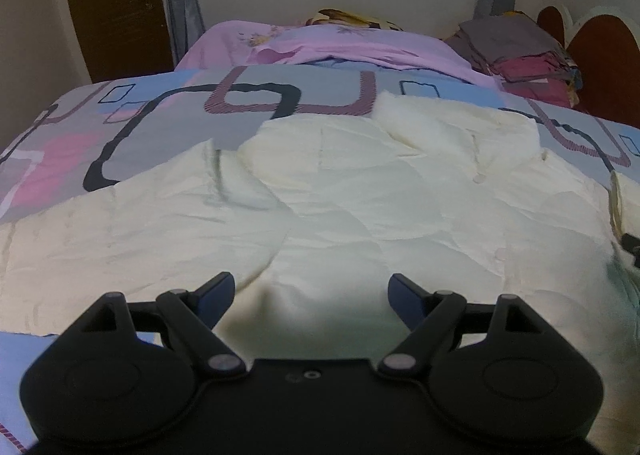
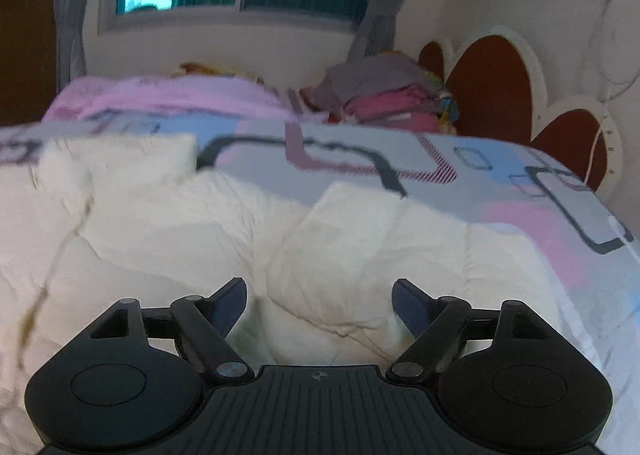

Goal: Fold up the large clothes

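Note:
A large cream-white garment (image 1: 340,207) lies spread and wrinkled on the patterned bedspread (image 1: 132,123). It also fills the right wrist view (image 2: 168,223). My left gripper (image 1: 311,297) is open and empty, low over the garment's near part. My right gripper (image 2: 319,303) is open and empty, just above a folded ridge of the garment near its right side. The right wrist view is blurred.
A pink blanket (image 1: 360,43) lies at the far side of the bed. A stack of folded grey and maroon clothes (image 1: 528,55) sits at the back right, by the red-brown headboard (image 2: 492,83). A window and grey curtains are behind.

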